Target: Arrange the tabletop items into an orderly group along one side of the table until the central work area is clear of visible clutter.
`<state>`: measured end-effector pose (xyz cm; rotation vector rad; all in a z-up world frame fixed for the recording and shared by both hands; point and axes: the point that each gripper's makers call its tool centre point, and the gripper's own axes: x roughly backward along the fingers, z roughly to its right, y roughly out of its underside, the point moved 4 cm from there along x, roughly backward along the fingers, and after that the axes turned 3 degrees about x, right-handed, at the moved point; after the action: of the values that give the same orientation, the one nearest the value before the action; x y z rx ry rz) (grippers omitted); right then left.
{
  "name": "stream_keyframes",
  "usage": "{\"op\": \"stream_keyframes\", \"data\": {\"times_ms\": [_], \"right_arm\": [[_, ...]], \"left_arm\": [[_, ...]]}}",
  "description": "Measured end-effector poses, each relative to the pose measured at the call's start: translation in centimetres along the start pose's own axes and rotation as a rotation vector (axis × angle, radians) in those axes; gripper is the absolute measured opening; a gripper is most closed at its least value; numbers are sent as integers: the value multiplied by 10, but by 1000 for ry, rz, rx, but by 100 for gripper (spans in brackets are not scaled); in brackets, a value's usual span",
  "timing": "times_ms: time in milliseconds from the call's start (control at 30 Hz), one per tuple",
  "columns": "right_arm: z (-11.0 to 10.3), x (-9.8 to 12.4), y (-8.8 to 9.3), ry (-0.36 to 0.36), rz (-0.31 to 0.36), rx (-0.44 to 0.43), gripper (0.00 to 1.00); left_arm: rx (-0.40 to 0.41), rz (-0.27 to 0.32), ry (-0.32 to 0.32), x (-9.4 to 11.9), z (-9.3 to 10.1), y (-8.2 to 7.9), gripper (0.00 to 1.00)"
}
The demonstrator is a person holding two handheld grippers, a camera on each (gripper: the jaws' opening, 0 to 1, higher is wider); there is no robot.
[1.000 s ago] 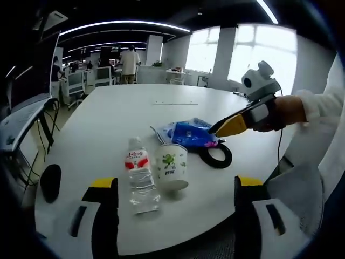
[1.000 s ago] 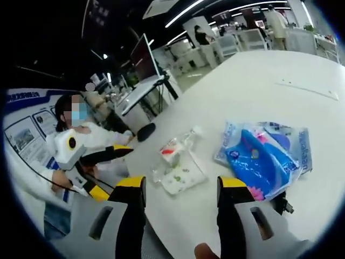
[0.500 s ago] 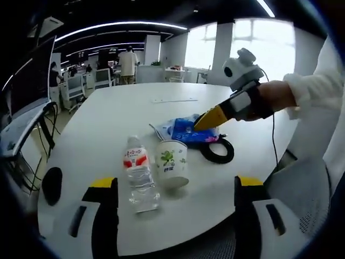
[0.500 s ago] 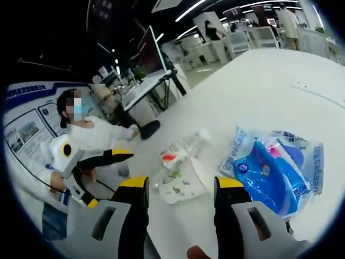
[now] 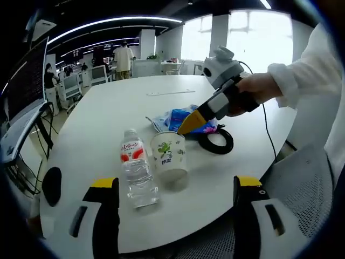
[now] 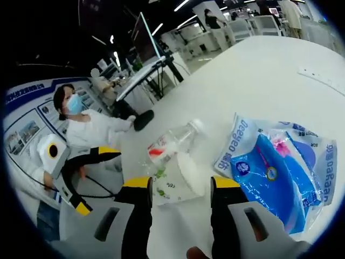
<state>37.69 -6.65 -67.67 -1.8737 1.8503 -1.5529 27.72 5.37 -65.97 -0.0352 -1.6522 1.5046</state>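
Looking along your left claw (image 5: 171,213) in the left gripper view, you are holding its jaws spread wide with nothing between them, low over the near edge of the white tabletop (image 5: 108,118). A paper cup (image 5: 169,156) is standing upright just beyond that edge, with a water bottle (image 5: 137,174) lying just beside it on its left. A blue snack bag (image 5: 180,117) is lying behind the cup, and a black tape ring (image 5: 216,141) is resting next to the bag. Your right claw (image 5: 186,124) is reaching in from the right, its yellow tips hovering over the bag close to the cup's rim; you cannot tell from here whether it is parted.

Looking along your right claw (image 6: 180,186) in the right gripper view, you are holding its jaws spread, with the paper cup (image 6: 175,181) sitting between the tips. The water bottle (image 6: 170,144) is lying just past the cup, and the blue snack bag (image 6: 280,172) is lying to the right. Your left claw (image 6: 94,156) is showing at the left.
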Motion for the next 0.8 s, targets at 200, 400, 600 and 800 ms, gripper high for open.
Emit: {"op": "stream_keyframes", "data": {"times_ms": [200, 400, 600, 800], "right_arm": [[1, -8, 2, -36, -11, 6, 37], [5, -11, 9, -54, -39, 11, 32], [6, -15, 10, -86, -20, -11, 22], [4, -18, 11, -117, -6, -31, 18]], "left_arm": [[-13, -19, 0, -2, 0, 3, 88], [-25, -38, 4, -3, 0, 6, 88], [-24, -47, 4, -4, -1, 8, 87], [-32, -64, 6, -5, -1, 11, 87]]}}
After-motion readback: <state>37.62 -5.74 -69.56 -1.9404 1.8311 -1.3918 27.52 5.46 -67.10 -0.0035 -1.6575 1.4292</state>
